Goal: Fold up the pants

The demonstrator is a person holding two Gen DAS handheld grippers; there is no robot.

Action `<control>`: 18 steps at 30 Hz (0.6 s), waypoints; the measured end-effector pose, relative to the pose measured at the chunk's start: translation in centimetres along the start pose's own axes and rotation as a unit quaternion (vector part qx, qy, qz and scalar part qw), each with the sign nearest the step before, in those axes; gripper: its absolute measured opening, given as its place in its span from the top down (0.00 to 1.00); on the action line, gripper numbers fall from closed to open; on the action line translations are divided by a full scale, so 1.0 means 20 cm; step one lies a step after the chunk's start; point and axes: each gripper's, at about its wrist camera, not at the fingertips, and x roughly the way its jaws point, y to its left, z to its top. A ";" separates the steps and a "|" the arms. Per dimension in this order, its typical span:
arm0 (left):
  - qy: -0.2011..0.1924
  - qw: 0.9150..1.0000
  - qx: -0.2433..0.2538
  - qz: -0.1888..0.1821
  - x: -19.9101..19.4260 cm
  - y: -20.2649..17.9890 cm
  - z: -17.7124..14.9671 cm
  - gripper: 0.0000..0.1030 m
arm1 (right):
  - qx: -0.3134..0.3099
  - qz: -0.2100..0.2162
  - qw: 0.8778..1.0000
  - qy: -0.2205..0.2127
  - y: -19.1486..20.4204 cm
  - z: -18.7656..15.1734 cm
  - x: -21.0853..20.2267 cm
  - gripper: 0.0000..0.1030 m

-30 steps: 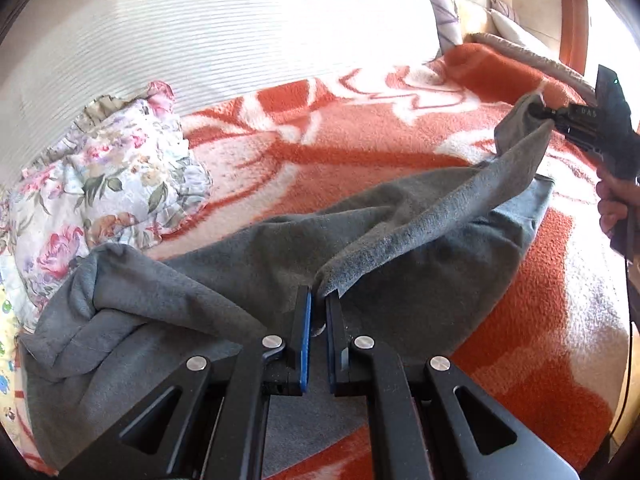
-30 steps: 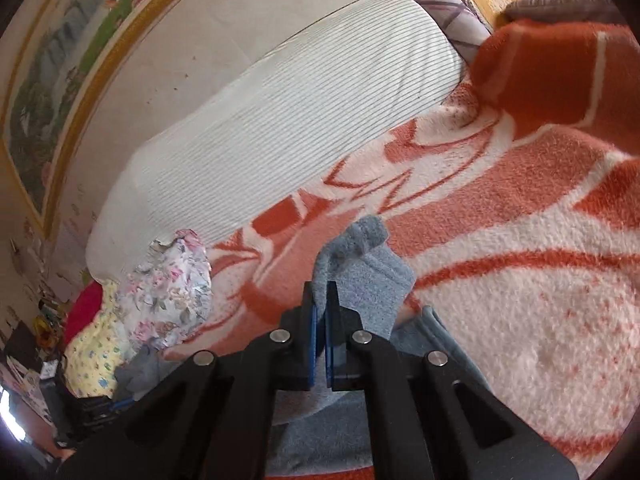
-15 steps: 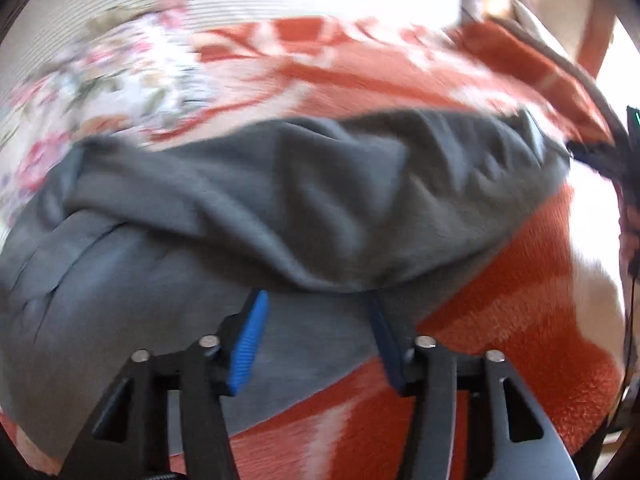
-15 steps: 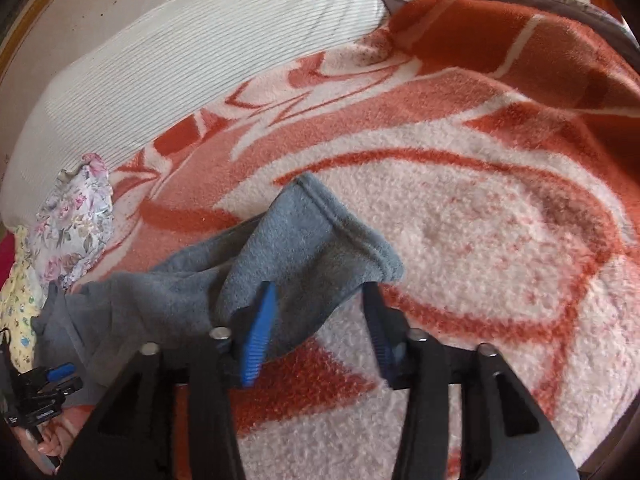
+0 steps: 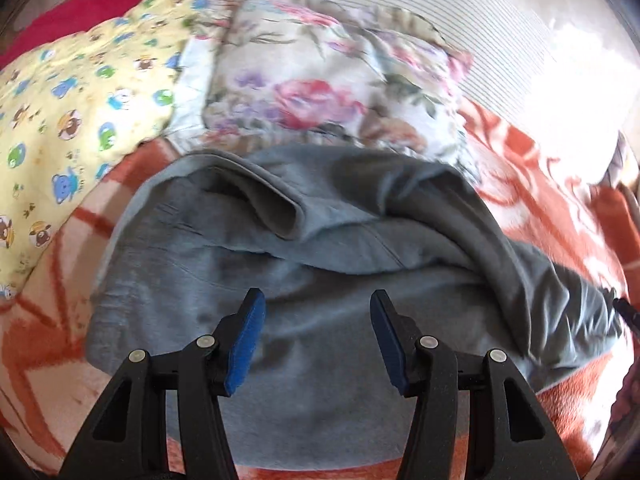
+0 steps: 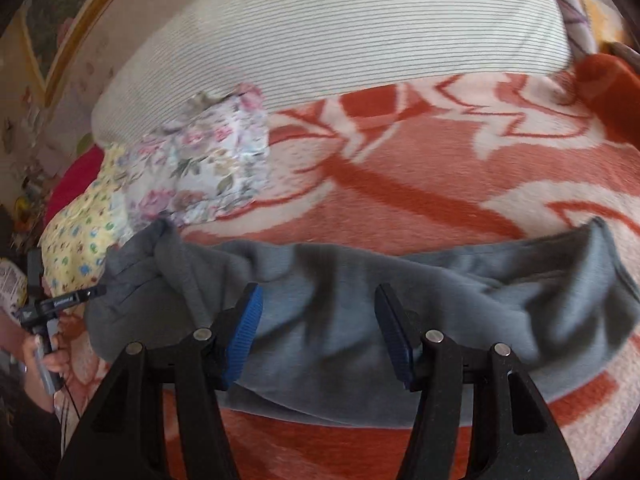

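With both grippers empty, pants (image 5: 304, 344) lie lengthwise-doubled on blanket (image 5: 532, 168), centre frame.

L to R, left view: yellow cloth (image 5: 68, 92) upper left, floral pillow (image 5: 320, 80) top centre, pants below w/ a rumpled flap across the top. Left gripper (image 5: 316, 340) low centre, jaws wide, nothing held. Right view: pants (image 6: 440, 300) span mid-frame, cuff end at right; right gripper (image 6: 318, 332) jaws wide, empty too. Fabric looks soft, thick fleece, prob. light & floppy, not slippery; will sag unless pinched at both edges. Best hold: cuff end corners, then carry over toward waist.
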 end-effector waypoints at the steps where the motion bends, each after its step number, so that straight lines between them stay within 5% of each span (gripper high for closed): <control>1: -0.004 1.000 -0.003 0.003 0.00 0.02 0.01 0.46 | -0.011 0.015 1.000 0.008 0.08 0.00 0.06 0.42; 9: -0.005 1.000 -0.013 -0.010 0.03 0.05 0.06 0.44 | -0.086 0.075 0.991 0.076 0.55 -0.01 0.41 0.42; 18: -0.004 0.998 -0.055 0.017 0.16 0.11 0.21 0.38 | -0.123 0.055 0.982 0.135 0.73 0.01 0.77 0.42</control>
